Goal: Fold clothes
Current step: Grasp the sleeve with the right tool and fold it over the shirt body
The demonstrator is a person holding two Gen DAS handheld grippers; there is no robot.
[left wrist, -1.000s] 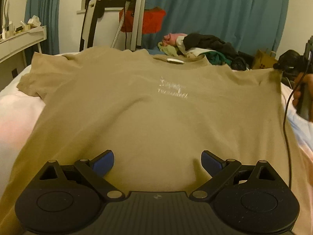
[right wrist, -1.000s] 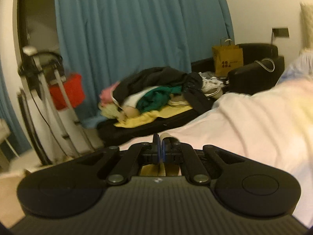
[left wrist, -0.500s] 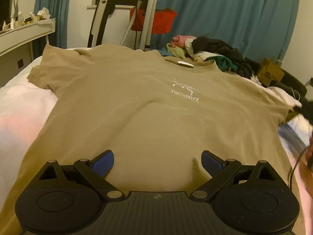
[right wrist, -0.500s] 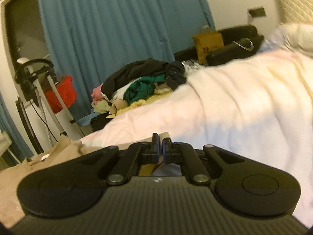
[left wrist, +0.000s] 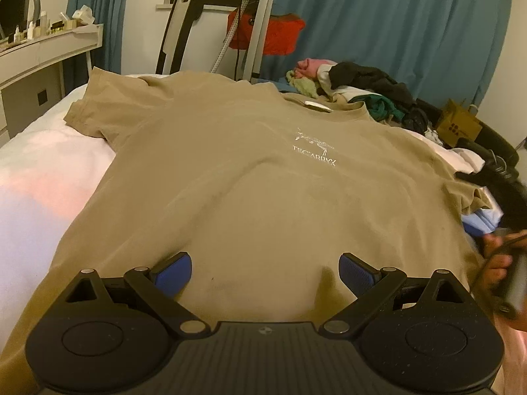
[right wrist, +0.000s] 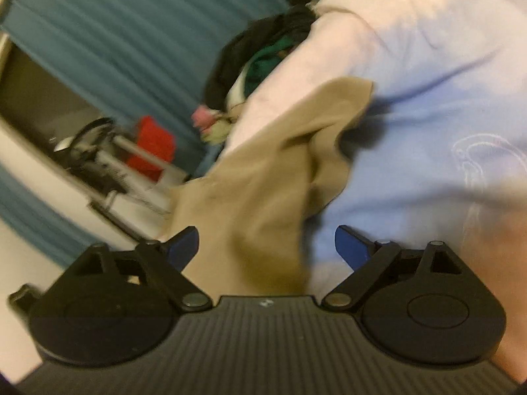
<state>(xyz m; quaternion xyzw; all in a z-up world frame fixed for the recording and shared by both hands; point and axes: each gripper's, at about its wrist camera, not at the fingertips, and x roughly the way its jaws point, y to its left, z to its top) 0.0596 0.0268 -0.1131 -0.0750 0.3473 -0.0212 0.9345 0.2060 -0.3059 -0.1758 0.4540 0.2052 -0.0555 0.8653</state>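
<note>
A tan T-shirt point(left wrist: 263, 177) with a small white chest logo lies spread face up on the bed, collar at the far end. My left gripper point(left wrist: 265, 271) is open just above the shirt's near hem, blue pads wide apart and holding nothing. In the tilted, blurred right wrist view, my right gripper point(right wrist: 266, 245) is open over the shirt's crumpled right sleeve point(right wrist: 296, 151), which lies loose on the sheet. In the left wrist view a hand point(left wrist: 497, 268) holds the right gripper's handle at the shirt's right edge.
The bed sheet point(left wrist: 36, 177) is white and pink, pale blue point(right wrist: 428, 125) on the right. A pile of clothes point(left wrist: 359, 89) lies beyond the collar. A steamer stand with a red bag point(left wrist: 263, 33) and a white shelf point(left wrist: 46, 49) stand behind, before blue curtains.
My right gripper, shut on the right sleeve before, has opened and dropped the sleeve onto the bed, tilting downward. The raised right side of the shirt now lies flat. The left gripper stayed open.
</note>
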